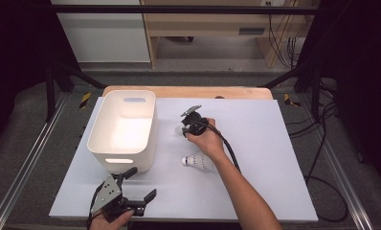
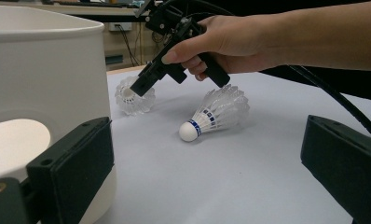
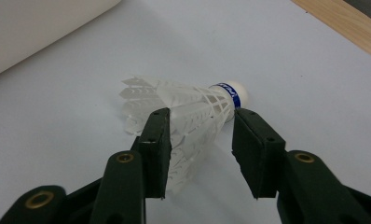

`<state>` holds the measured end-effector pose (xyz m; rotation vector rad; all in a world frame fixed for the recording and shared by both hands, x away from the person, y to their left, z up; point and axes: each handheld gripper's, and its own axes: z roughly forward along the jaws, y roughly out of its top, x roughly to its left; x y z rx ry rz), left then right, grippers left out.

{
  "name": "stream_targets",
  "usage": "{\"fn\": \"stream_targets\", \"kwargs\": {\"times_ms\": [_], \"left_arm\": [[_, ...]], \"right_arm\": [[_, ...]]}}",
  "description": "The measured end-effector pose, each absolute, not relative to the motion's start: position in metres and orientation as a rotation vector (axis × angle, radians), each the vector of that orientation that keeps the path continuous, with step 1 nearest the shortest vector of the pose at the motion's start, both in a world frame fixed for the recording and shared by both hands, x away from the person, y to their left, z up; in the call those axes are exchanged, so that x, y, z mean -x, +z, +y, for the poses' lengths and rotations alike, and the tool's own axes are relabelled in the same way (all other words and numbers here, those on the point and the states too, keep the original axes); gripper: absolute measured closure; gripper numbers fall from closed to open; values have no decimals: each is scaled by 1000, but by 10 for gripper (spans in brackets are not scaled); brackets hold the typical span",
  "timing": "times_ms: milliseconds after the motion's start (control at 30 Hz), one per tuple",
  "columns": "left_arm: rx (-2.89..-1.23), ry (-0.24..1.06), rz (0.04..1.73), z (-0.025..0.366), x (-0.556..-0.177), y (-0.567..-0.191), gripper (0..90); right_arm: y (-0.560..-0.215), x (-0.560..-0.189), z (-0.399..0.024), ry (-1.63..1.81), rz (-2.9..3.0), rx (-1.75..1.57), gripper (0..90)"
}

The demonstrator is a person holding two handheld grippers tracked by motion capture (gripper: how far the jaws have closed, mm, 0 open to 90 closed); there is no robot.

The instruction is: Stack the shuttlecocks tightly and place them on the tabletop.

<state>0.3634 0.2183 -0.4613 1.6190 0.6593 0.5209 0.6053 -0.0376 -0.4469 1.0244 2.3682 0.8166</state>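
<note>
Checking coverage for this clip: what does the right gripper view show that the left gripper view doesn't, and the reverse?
Right gripper view: the right claw straddling the far white feathered shuttlecock, with the left pad on its skirt, and its blue band. Left gripper view: the second white shuttlecock with cork nose, the person's hand. Both: the white plastic bin and white tabletop.

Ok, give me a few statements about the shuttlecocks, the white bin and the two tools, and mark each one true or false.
1. The right tool has a shuttlecock between its jaws. True; one pad meets the feathers, the other stands just clear.
2. Both shuttlecocks already lie inside the white bin. False: both lie on the white table surface beside it.
3. The second shuttlecock has a blue band near its cork. True.
4. The left tool grips the bin's rim. False: its jaws stand open near the bin, holding nothing.
5. The bin lies tipped on its side. False: it stands upright.
</note>
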Motion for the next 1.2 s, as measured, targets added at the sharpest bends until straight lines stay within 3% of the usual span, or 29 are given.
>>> {"fn": "stream_targets", "kwargs": {"times_ms": [767,1200], "left_arm": [[-1619,524,659,219,-364,-461,26],[-1615,523,663,220,-364,-461,26]], "right_arm": [[-440,-606,-45,849,2323,-1026,888],[-405,-590,-75,979,2218,-1013,900]]}}
